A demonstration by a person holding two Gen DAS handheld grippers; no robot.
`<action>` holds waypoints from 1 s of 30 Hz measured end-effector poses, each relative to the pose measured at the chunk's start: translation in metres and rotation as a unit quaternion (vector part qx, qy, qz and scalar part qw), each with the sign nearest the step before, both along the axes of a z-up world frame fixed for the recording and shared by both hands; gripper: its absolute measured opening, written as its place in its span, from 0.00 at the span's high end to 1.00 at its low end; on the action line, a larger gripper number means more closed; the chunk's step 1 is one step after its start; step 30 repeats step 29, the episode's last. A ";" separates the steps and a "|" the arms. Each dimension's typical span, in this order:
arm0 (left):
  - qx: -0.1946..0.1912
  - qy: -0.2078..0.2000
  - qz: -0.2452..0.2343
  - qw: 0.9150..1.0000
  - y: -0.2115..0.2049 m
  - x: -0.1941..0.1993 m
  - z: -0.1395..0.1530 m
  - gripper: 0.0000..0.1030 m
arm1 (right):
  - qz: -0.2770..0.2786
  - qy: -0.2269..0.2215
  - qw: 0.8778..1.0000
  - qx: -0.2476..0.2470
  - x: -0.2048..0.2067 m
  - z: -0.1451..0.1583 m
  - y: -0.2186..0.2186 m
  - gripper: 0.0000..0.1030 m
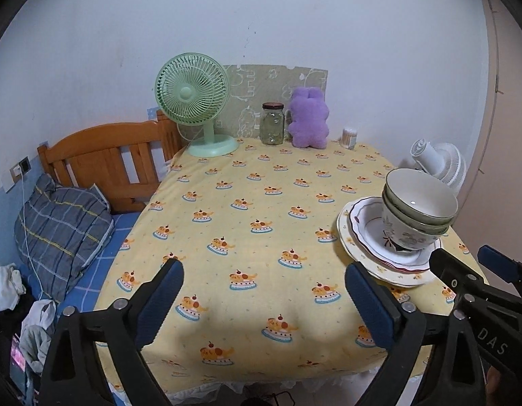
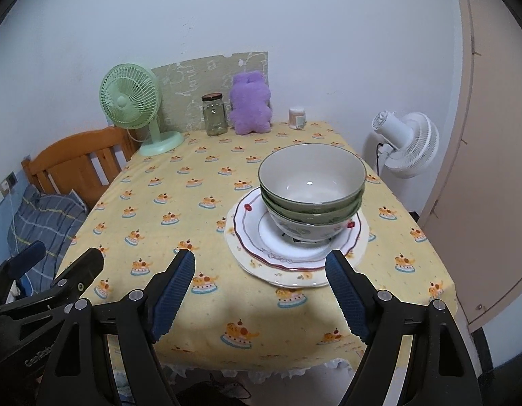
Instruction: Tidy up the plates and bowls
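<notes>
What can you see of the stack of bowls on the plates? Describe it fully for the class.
The stack of bowls is three nested bowls, ceramic by their look, with green rims and pale glossy insides; the lowest shows a floral pattern outside. The top bowl looks empty. The stack stands upright on the scalloped red-trimmed plate, which lies on a larger cream plate. Nothing else touches it.

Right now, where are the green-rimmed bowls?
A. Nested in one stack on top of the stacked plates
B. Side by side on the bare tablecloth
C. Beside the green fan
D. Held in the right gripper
A: the bowls sit one inside another on the plates, while the right gripper and the left gripper are open and hold nothing.
</notes>
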State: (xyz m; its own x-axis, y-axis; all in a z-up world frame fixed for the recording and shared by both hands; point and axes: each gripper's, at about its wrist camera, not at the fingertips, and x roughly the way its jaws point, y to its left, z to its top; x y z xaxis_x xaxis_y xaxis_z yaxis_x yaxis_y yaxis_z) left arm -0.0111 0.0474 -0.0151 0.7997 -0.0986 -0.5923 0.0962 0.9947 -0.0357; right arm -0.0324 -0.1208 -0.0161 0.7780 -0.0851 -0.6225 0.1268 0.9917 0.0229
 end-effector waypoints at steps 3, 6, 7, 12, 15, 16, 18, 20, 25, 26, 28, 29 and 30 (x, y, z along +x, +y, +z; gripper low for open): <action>-0.001 0.002 0.005 1.000 0.000 -0.003 0.000 0.04 | 0.002 -0.001 1.000 0.000 -0.004 -0.001 0.000 0.20; 0.000 0.002 0.011 1.000 0.001 -0.007 0.000 0.03 | 0.005 -0.003 1.000 0.000 -0.008 -0.001 0.000 0.20; 0.001 0.001 0.012 1.000 0.001 -0.009 0.000 0.03 | 0.006 -0.004 1.000 0.000 -0.010 0.000 0.000 0.20; 0.004 -0.004 0.016 1.000 0.000 -0.016 0.001 0.02 | 0.008 -0.007 1.000 0.000 -0.016 0.000 -0.002 0.20; 0.003 -0.007 0.016 1.000 -0.001 -0.019 0.002 0.01 | 0.008 -0.008 1.000 0.000 -0.017 0.000 -0.002 0.20; 0.003 -0.008 0.016 1.000 -0.001 -0.020 0.003 0.01 | 0.008 -0.009 1.000 0.000 -0.017 0.000 -0.003 0.20; 0.003 -0.010 0.015 1.000 -0.001 -0.021 0.003 0.01 | 0.007 -0.011 1.000 0.000 -0.019 0.001 -0.004 0.20; 0.003 -0.011 0.015 1.000 -0.001 -0.022 0.004 0.01 | 0.007 -0.012 1.000 -0.001 -0.020 0.002 -0.004 0.19; 0.002 -0.012 0.014 1.000 -0.001 -0.024 0.004 0.01 | 0.007 -0.013 1.000 -0.002 -0.022 0.003 -0.004 0.19; 0.001 -0.012 0.013 1.000 -0.001 -0.024 0.004 0.01 | 0.007 -0.012 1.000 -0.002 -0.023 0.003 -0.004 0.19; 0.000 -0.012 0.012 1.000 0.000 -0.026 0.004 0.01 | 0.007 -0.013 1.000 -0.002 -0.022 0.003 -0.004 0.19; 0.000 -0.012 0.012 1.000 0.000 -0.027 0.004 0.00 | 0.006 -0.013 1.000 -0.002 -0.023 0.002 -0.004 0.19; 0.000 -0.012 0.012 1.000 0.000 -0.027 0.004 0.00 | 0.006 -0.013 1.000 -0.002 -0.023 0.002 -0.004 0.19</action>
